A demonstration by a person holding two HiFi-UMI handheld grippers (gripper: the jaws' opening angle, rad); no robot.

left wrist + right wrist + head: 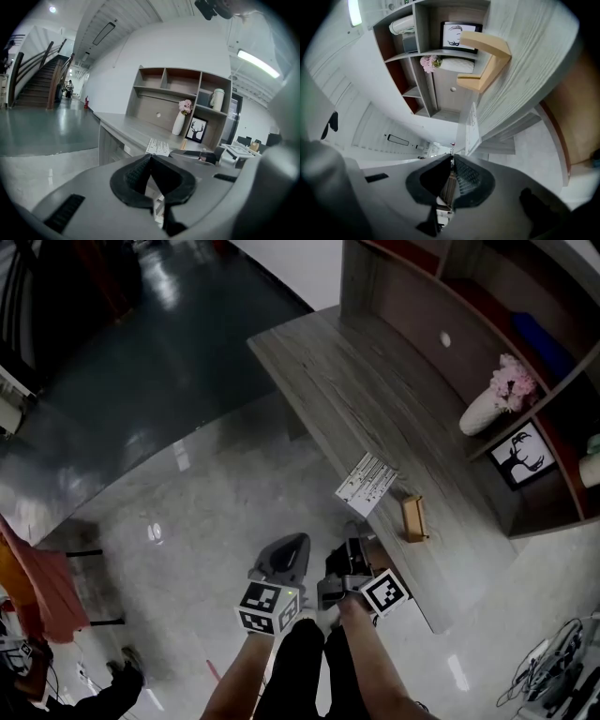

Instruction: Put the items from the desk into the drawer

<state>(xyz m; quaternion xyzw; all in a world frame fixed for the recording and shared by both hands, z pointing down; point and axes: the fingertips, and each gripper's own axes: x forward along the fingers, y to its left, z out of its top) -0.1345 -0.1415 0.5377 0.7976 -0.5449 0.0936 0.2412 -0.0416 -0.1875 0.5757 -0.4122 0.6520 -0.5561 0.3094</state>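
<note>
Both grippers hang side by side in front of the long grey wood-grain desk (375, 399), off its front edge and above the glossy pale floor (216, 493). The left gripper (151, 159) has its black-padded jaws pressed together with nothing between them. The right gripper (451, 161) is rolled onto its side, and its jaws likewise meet tip to tip and are empty.

A white printed sheet (367, 482) lies at the desktop's front edge, with one corner hanging out past it. Near it but apart, further along the front edge toward the desk's right-hand corner, sits a small tan wooden U-shaped piece (413, 518). Neither gripper touches either item.

At the back edge of the desktop, against the shelf unit (525, 324), stands a white vase of pink flowers (483, 411). Just beside it, a black-framed deer picture (521, 456) fills a lower compartment.

A reddish-brown surface (562, 117) shows under the desk's front edge beside the right gripper. It may be the inside of an open drawer, but the tilted view does not settle that.
</note>
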